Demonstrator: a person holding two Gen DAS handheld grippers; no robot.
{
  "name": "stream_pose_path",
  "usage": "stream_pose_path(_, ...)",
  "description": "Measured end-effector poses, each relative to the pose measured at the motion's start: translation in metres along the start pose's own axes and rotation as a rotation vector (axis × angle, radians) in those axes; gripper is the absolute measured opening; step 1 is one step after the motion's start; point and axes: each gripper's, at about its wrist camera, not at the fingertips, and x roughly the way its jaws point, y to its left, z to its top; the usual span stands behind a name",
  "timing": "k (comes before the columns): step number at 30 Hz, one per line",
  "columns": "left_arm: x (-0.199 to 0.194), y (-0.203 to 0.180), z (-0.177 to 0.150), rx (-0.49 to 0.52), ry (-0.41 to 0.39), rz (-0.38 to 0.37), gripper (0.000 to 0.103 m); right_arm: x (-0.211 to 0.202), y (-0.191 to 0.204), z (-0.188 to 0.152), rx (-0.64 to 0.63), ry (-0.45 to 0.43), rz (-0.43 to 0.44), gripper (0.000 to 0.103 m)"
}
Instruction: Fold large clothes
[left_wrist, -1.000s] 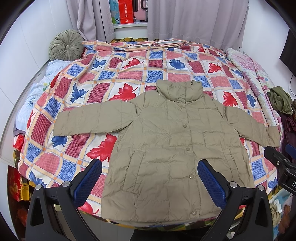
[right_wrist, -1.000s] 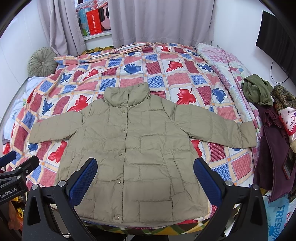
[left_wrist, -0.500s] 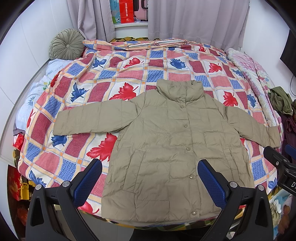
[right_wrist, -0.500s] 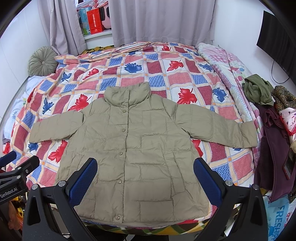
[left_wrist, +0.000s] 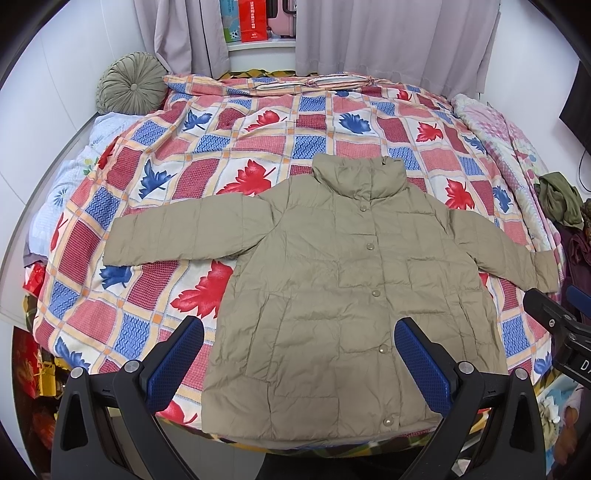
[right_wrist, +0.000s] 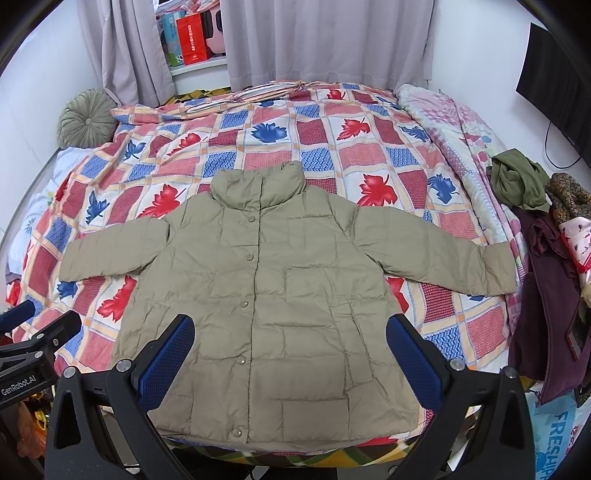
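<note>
I judge I'm at the very start: the jacket (left_wrist: 347, 295) lies flat, buttoned, sleeves spread on the bed (left_wrist: 207, 155), unfolded. My left gripper (left_wrist: 299, 363) and right gripper (right_wrist: 290, 360) both hover wide and empty above its near hem. Next I'd take a sleeve and fold it inward.

The left hand-held gripper (left_wrist: 299, 360) and right hand-held gripper (right_wrist: 290, 356) hover side by side, jaws spread wide.

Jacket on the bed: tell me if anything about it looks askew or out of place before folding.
Nothing stands out. The jacket lies flat on the quilt, front up, snapped shut, collar upright, both sleeves spread outward. Its hem reaches the bed's near edge. Only light wrinkles show.
</note>
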Motion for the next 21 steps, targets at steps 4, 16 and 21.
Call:
stream_pose_path(4, 0.004, 0.01, -0.002, -0.013, 0.012, -0.005, 0.103, 0.001, 0.002, 0.0, 0.001, 0.004, 0.005, 0.103)
stream_pose_path(16, 0.077, 0.076, -0.003, -0.099, 0.14, 0.001, 0.103, 0.041, 0.027, -0.001, 0.023, 0.086, 0.076, 0.103)
stream_pose_path(21, 0.12, 0.123, -0.003, -0.199, 0.156, -0.03, 0.103, 0.083, 0.049, -0.01, 0.055, 0.18, 0.105, 0.103)
